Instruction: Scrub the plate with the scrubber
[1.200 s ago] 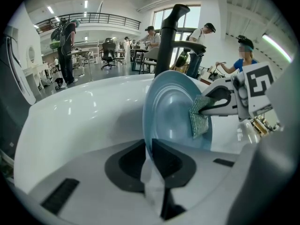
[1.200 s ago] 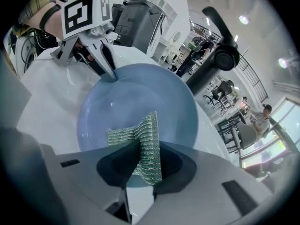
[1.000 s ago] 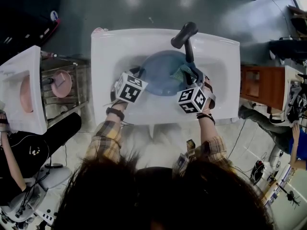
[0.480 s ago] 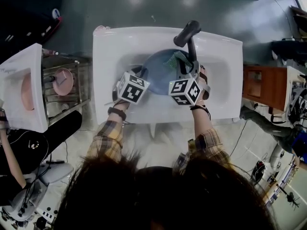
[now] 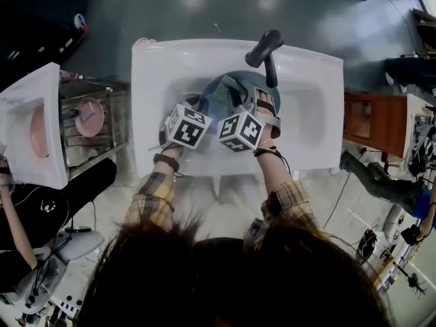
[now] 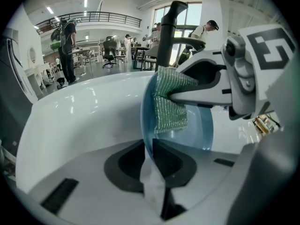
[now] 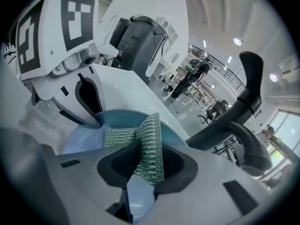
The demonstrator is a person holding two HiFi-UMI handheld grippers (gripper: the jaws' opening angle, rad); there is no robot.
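Head view, looking steeply down. A white rectangular ceramic sink (image 5: 146,80) fills the centre, with a black curved metal tap (image 5: 264,48) at its 12 o'clock edge. Inside the basin, just below the tap, a round translucent blue plastic plate (image 5: 212,95) stands tilted on its edge.

The left gripper (image 5: 199,105) meets the plate at the rim's 8 o'clock. In the left gripper view the left gripper (image 6: 151,146) has the rim of the plate (image 6: 197,130) between its jaws and is gripping it, though the jaws are opening.

The right gripper (image 5: 235,92) reaches in from the plate's 6 o'clock, its marker cube just beside the left one. The right gripper view shows the right gripper (image 7: 140,168) clenched on a folded green mesh scrubber (image 7: 150,144). The scrubber's free flap lies against the face of the plate (image 7: 89,137), and the left gripper (image 7: 96,121) is on the rim at 10 o'clock. From the left gripper view the scrubber (image 6: 168,107) hangs flat on the plate's face, with the tap (image 6: 168,32) at 12 o'clock behind it.

Well apart, at 9 o'clock of the sink, a round pink dish (image 5: 87,118) sits in a metal wire rack (image 5: 116,125).
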